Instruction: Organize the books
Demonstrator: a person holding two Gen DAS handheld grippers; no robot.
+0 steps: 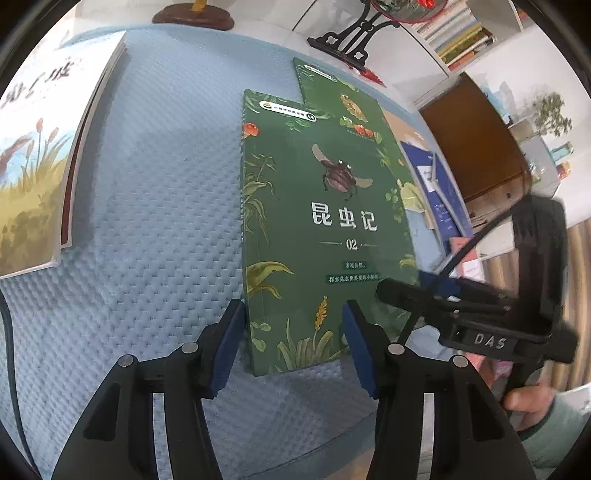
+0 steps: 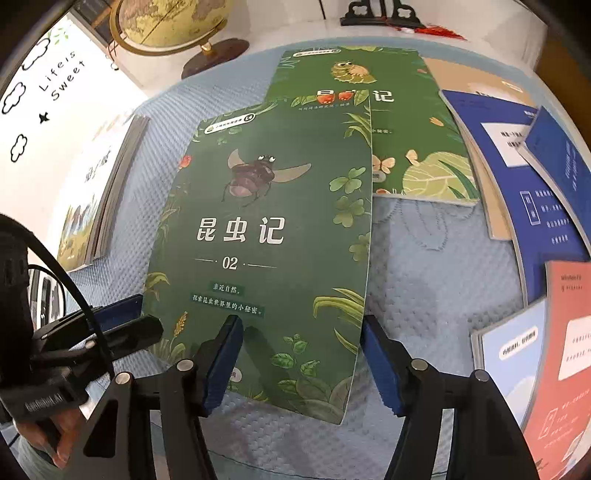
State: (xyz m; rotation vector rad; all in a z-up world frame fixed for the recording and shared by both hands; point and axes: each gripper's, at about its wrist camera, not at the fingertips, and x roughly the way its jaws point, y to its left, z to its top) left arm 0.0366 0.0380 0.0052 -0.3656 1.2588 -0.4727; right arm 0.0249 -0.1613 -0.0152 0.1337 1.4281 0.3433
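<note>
A green book marked 02 with a beetle on its cover [image 1: 325,221] [image 2: 266,236] lies on the light blue quilted cloth [image 1: 155,221]. It overlaps a second green book with an owl [image 2: 406,122] [image 1: 343,99]. My left gripper [image 1: 293,343] is open, its blue pads either side of the book's near left corner. My right gripper [image 2: 301,358] is open over the book's near edge. The right gripper also shows in the left wrist view [image 1: 461,306], at the book's right side. The left gripper shows in the right wrist view [image 2: 110,325], at the book's left edge.
A stack of picture books [image 1: 40,155] [image 2: 99,195] lies at the left. Blue, tan and red books [image 2: 517,177] are spread at the right. A globe [image 2: 173,22] and a black stand [image 1: 354,40] stand at the back, with shelves [image 1: 458,33] beyond.
</note>
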